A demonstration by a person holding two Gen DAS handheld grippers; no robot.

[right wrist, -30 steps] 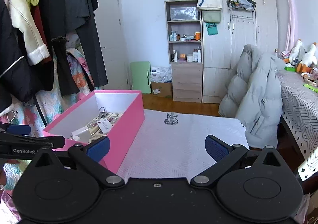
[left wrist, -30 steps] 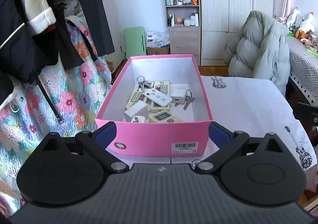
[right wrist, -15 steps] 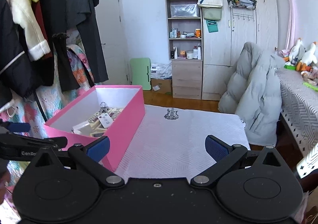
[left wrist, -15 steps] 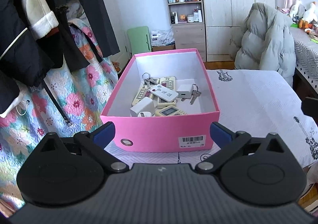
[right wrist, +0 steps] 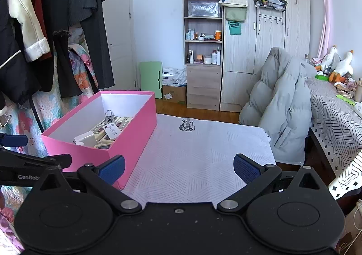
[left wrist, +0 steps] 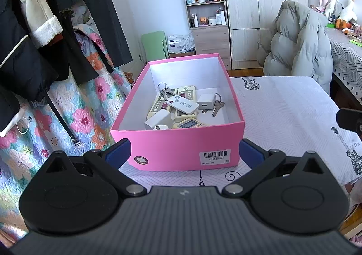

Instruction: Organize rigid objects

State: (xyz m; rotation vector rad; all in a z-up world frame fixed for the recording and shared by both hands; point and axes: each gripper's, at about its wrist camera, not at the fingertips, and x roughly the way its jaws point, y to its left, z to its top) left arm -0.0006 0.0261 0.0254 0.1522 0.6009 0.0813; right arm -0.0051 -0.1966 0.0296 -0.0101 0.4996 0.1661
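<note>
A pink box (left wrist: pixel 178 144) is placed on a table covered with a white cloth (left wrist: pixel 282 105) printed with guitar motifs. The box is open at the top and white inside. A barcode label (left wrist: pixel 215 156) is affixed to its near end wall; below the bars a line of characters ending in "520" and a second line ending in "40" can be made out, the rest being too small to read. A round metal eyelet (left wrist: pixel 141 160) is set in the same wall, left of the label.

Inside the box the following are collected in a loose pile: several cream remote controls (left wrist: pixel 186 93), a flat white remote (left wrist: pixel 182 104) lying across them, a white charger block (left wrist: pixel 205 101), a second white plug adapter (left wrist: pixel 159 119), a key ring with keys (left wrist: pixel 164 88) toward the far side, and a further key (left wrist: pixel 217 105) beside the charger.

The left gripper (left wrist: pixel 184 153) is held before the near end of the box, with its jaws spread wide and nothing between them. The right gripper (right wrist: pixel 178 168) is held over the bare cloth to the right of the box (right wrist: pixel 126 139), likewise spread and empty. On the black body of the left gripper, seen in the right wrist view, the lettering "GenRob" (right wrist: pixel 28 177) can be read before it is cut off.
</note>
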